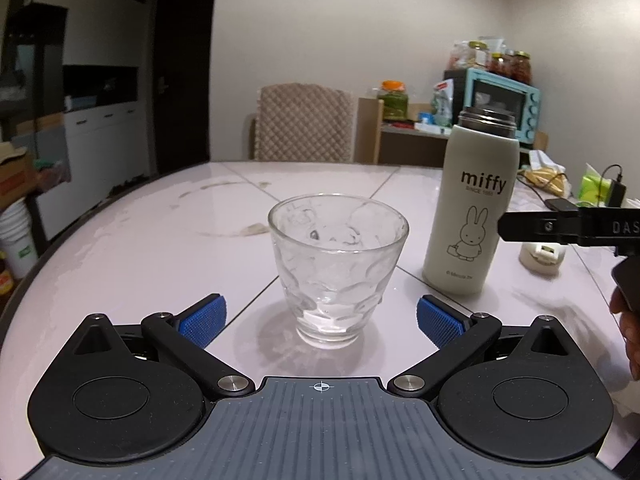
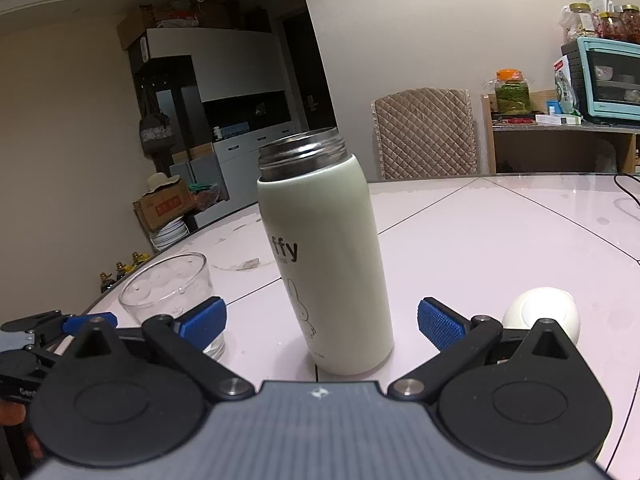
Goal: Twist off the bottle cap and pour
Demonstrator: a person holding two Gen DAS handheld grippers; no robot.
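Both grippers gape wide: left gripper [image 1: 321,320] facing the glass [image 1: 338,270], right gripper [image 2: 322,322] facing the uncapped bottle [image 2: 326,256] mid-table [image 2: 500,248]. The glass seems empty; a loose grip could tip the bottle.

Left gripper [image 1: 321,318] hovering low over tabletop, jaws standing wide apart, blue pads [image 1: 204,320] facing each other, gripping nothing. Right gripper [image 2: 321,320] likewise spread wide, blue pads [image 2: 438,325] clear of any contact, tilting slightly. Right gripper's black finger reaching into left wrist view from right edge (holder's fingertips [image 1: 630,332] showing just beneath it). Left gripper appearing at lower-left edge of right wrist view, sliver of holder's hand [image 2: 12,414] gripping its handle.
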